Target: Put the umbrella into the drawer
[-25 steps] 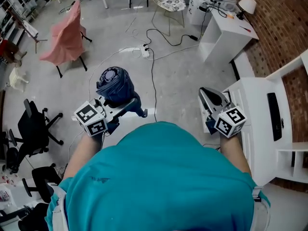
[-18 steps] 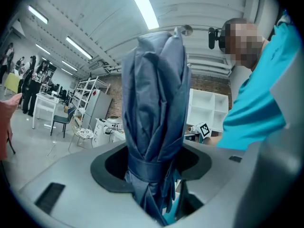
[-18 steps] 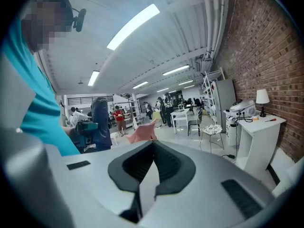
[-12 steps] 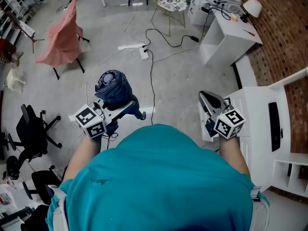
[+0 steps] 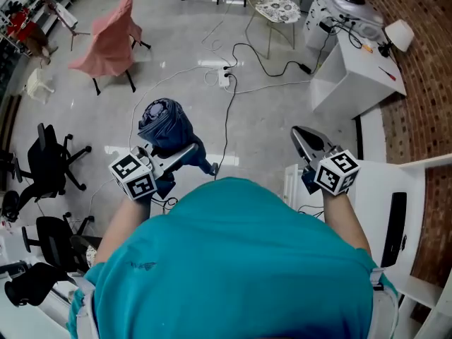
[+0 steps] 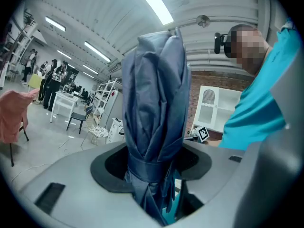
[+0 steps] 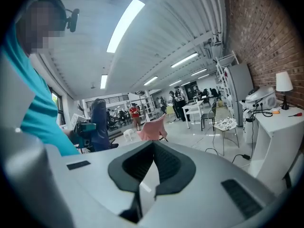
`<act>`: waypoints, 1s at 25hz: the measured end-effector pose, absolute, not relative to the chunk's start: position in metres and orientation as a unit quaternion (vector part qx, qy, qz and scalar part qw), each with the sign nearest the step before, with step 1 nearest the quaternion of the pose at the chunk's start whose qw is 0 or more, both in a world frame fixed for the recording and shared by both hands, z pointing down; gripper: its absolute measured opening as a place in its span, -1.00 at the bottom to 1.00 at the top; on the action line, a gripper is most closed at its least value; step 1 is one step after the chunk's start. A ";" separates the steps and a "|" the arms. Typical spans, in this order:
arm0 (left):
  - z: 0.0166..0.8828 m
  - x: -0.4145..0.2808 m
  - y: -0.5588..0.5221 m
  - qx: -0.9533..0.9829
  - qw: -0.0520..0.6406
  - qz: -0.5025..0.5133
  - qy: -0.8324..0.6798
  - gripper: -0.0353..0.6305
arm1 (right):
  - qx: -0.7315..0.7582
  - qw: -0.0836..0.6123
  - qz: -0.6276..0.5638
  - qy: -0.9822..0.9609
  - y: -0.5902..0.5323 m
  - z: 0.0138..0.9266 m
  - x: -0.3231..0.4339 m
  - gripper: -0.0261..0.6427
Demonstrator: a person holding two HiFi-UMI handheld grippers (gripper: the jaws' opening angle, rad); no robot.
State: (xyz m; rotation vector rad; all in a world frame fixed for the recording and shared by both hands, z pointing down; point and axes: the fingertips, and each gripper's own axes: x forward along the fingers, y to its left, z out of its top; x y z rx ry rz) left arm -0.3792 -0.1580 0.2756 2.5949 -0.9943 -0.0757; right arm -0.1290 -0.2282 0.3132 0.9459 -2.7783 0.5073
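A folded dark blue umbrella (image 5: 162, 122) stands upright, bound by its strap, in my left gripper (image 5: 176, 157). In the left gripper view the umbrella (image 6: 154, 103) fills the middle, and the left gripper (image 6: 154, 172) is shut on its lower part. My right gripper (image 5: 305, 138) is held out at the right with its jaws together and nothing in them. The right gripper view shows the right gripper (image 7: 149, 148) with its tips meeting, and the umbrella (image 7: 99, 122) far off at the left. A white cabinet (image 5: 395, 210) stands at the right; I see no open drawer.
A white desk (image 5: 353, 69) with a lamp (image 5: 399, 34) stands at the back right. Cables (image 5: 229, 76) trail over the grey floor ahead. A chair draped in pink cloth (image 5: 109, 37) is at the back left, and black office chairs (image 5: 46, 164) at the left.
The person has moved across the room with both grippers. The desk and cabinet have slid right and down in the head view. The umbrella stays in the left gripper.
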 end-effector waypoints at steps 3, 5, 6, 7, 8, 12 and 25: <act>0.277 -0.379 -0.163 0.913 0.190 -0.032 -0.360 -0.12 | 0.304 0.081 0.177 -0.933 -0.238 0.318 -0.133 -0.85; 0.279 -0.388 -0.167 0.912 0.189 -0.032 -0.362 -0.12 | 0.301 0.083 0.178 -0.933 -0.241 0.323 -0.141 -0.85; 0.280 -0.394 -0.170 0.912 0.189 -0.030 -0.362 -0.12 | 0.303 0.084 0.178 -0.932 -0.242 0.325 -0.146 -0.85; 0.282 -0.400 -0.173 0.913 0.189 -0.027 -0.361 -0.12 | 0.307 0.083 0.178 -0.931 -0.244 0.326 -0.152 -0.85; 0.284 -0.407 -0.176 0.914 0.189 -0.023 -0.358 -0.12 | 0.311 0.082 0.178 -0.930 -0.244 0.325 -0.158 -0.85; 0.284 -0.430 -0.190 0.918 0.191 -0.015 -0.346 -0.12 | 0.323 0.077 0.174 -0.927 -0.243 0.318 -0.179 -0.85; 0.286 -0.419 -0.212 0.933 0.193 0.014 -0.304 -0.12 | 0.377 0.067 0.167 -0.908 -0.241 0.315 -0.159 -0.85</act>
